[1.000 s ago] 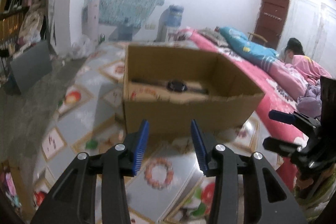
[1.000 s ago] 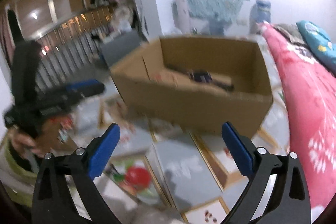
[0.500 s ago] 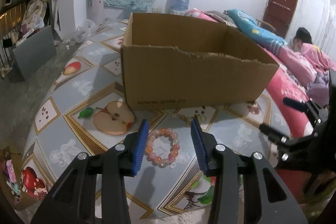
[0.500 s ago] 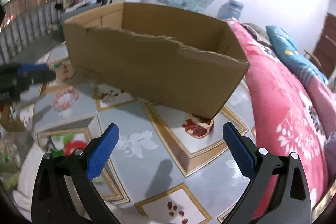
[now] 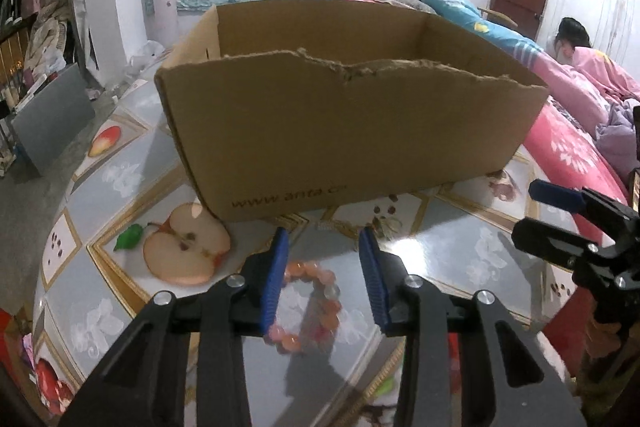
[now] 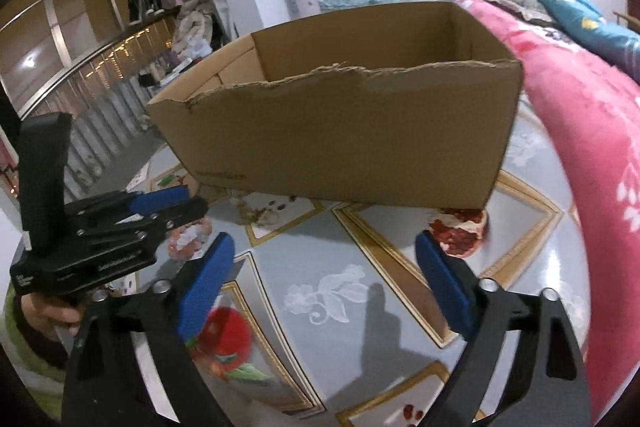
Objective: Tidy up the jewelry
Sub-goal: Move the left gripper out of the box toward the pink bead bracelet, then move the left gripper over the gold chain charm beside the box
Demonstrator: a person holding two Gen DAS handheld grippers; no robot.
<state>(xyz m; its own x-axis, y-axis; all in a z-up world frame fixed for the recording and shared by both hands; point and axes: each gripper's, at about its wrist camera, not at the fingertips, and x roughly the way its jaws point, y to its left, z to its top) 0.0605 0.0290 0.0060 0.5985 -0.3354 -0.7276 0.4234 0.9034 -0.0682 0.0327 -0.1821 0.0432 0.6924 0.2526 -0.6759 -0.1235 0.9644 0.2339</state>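
Bracelet (image 5: pixel 308 307) of pink beads lay on the fruit-patterned surface (image 5: pixel 120 195), between the fingers of the partly open, empty left gripper (image 5: pixel 323 283). Beyond it stood the cardboard box (image 5: pixel 340 131); the right gripper (image 6: pixel 320 291) gaped wide, empty, beside a red bedspread (image 6: pixel 580 155).

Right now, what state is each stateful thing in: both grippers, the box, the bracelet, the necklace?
left gripper: open, straddling the bracelet
right gripper: open wide, holding nothing
cardboard box: open-topped, front rim torn
beaded bracelet: lying flat on the floor mat, ungripped
gold chain: bunched by the box's front
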